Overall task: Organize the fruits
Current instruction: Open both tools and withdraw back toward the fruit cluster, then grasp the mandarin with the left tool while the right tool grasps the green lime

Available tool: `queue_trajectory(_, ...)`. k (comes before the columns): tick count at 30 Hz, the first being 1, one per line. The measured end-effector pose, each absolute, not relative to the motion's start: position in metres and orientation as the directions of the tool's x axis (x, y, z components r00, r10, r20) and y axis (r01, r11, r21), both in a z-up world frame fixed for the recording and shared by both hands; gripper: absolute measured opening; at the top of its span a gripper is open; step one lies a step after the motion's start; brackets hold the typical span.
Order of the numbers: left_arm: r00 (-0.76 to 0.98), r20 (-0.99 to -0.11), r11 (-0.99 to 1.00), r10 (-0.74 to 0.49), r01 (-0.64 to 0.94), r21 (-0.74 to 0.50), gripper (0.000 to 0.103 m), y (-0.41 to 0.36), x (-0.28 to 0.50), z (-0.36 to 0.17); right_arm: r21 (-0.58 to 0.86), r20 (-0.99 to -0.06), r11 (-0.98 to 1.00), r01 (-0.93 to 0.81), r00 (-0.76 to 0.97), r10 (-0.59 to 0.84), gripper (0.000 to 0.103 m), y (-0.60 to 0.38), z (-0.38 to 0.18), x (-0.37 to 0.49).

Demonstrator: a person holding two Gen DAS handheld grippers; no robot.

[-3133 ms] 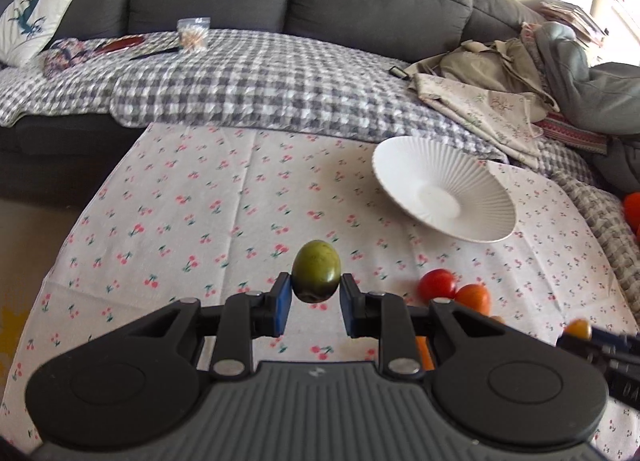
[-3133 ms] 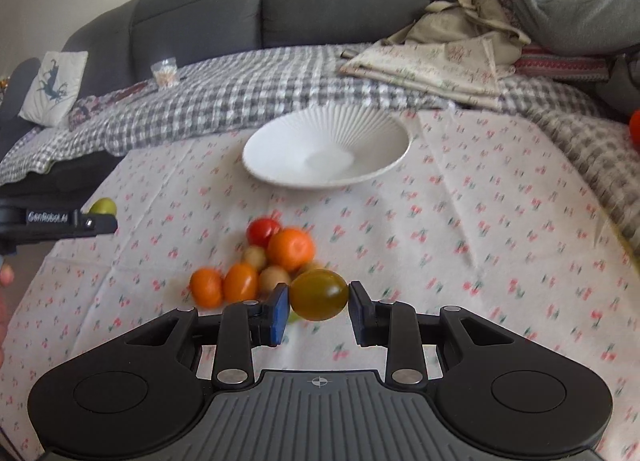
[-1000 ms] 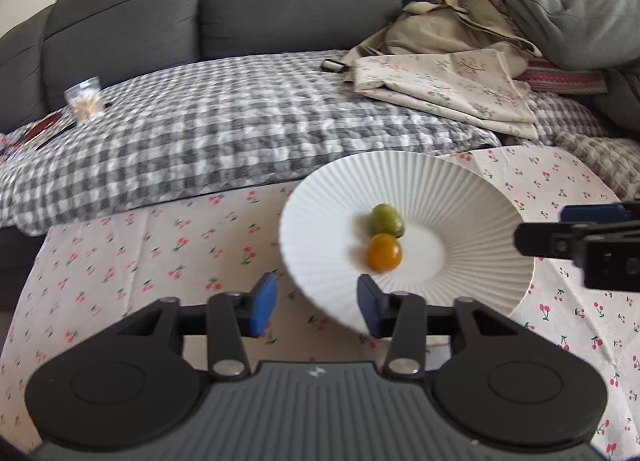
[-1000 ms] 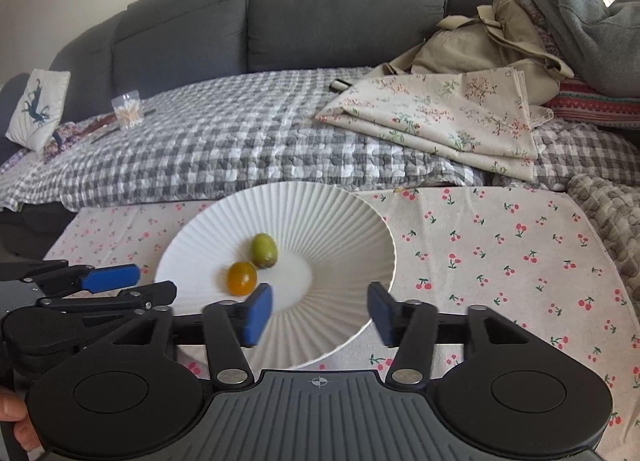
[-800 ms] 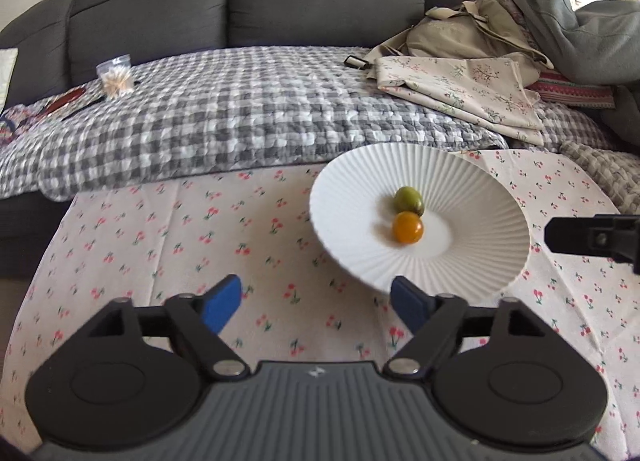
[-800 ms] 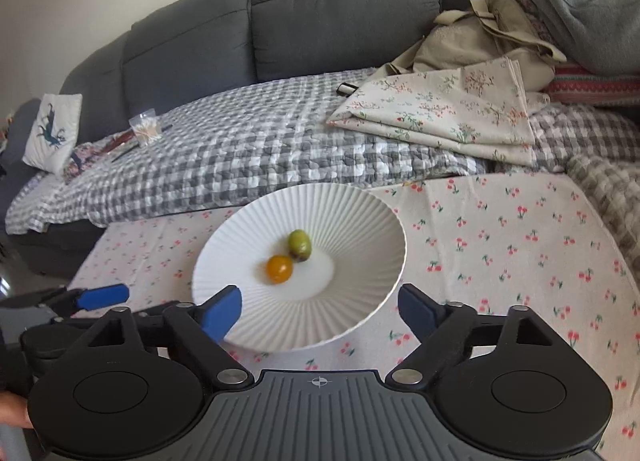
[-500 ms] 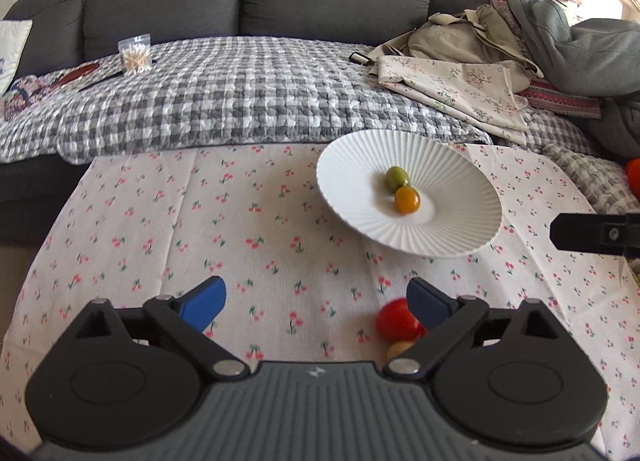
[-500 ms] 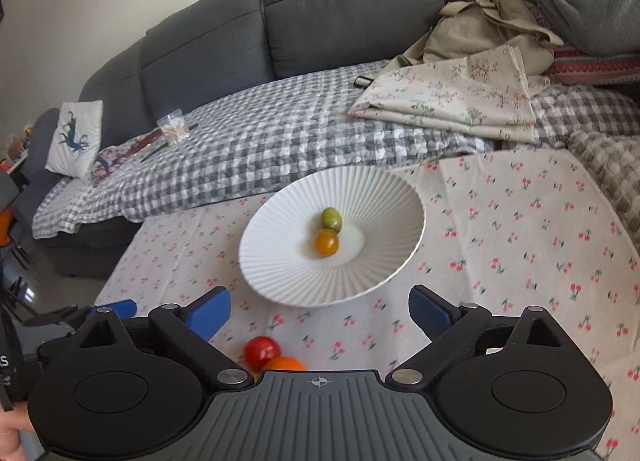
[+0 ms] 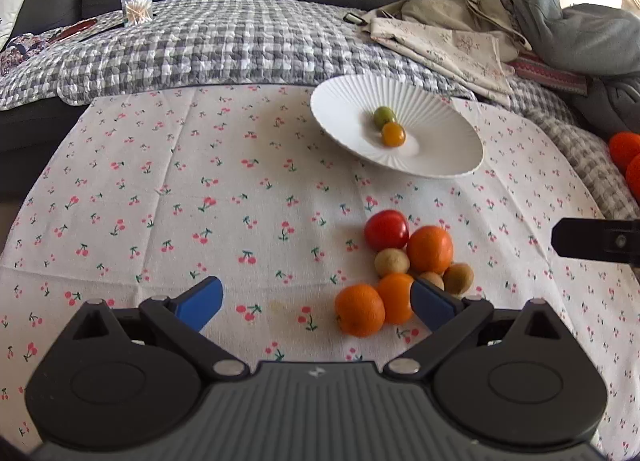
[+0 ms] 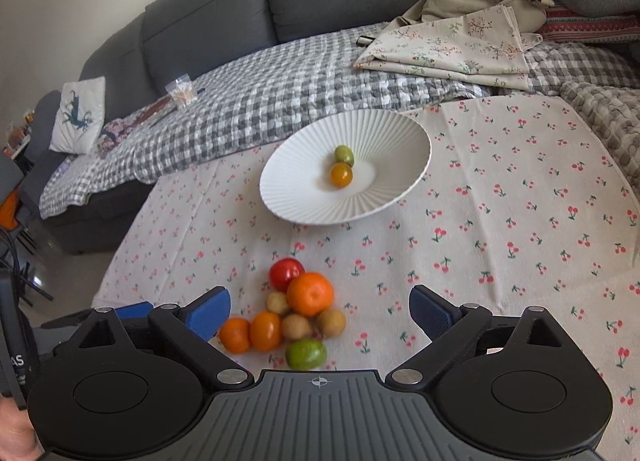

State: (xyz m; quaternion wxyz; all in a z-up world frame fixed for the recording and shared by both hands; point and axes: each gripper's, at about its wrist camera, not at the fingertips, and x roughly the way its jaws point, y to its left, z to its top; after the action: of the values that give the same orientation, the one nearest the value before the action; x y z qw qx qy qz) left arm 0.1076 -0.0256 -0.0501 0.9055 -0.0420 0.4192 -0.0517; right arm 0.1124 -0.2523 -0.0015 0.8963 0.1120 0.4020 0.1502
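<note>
Counter under cherry-print cloth [image 9: 224, 189]. On it: white ribbed bowl [image 9: 436, 161] at the far side; fruit cluster [image 9: 404, 273] nearer, touching one another, apart from the bowl.

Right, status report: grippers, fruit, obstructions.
Left gripper and right gripper open, empty. Two small tomatoes in ribbed white bowl. Fruit pile waits on cloth, unobstructed.

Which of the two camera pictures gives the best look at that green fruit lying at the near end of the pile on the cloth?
The right wrist view: the green fruit lies in plain sight at the near edge of the pile. In the left wrist view it does not show at all; that gripper's own body covers the pile's near end.
</note>
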Motion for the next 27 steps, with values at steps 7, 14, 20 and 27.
queue_trajectory(7, 0.638, -0.759, 0.992, -0.129, 0.089, -0.094, 0.098, -0.028, 0.103, -0.060, 0.312, -0.715, 0.932, -0.184, 0.600, 0.358, 0.098, -0.249, -0.014, 0.100)
queue_trajectory(14, 0.633, -0.758, 0.987, -0.154, 0.138, -0.086, 0.093, -0.034, 0.105, -0.068, 0.281, -0.736, 0.940, -0.192, 0.586, 0.339, 0.097, -0.248, -0.027, 0.101)
queue_trajectory(20, 0.621, -0.766, 0.983, -0.166, 0.164, -0.080, 0.079, -0.038, 0.110, -0.077, 0.270, -0.741, 0.940, -0.208, 0.579, 0.341, 0.097, -0.242, -0.031, 0.103)
queue_trajectory(27, 0.623, -0.761, 0.979, -0.182, 0.190, -0.078, 0.066, -0.041, 0.114, -0.081, 0.242, -0.749, 0.942, -0.231, 0.573, 0.333, 0.096, -0.234, -0.035, 0.104)
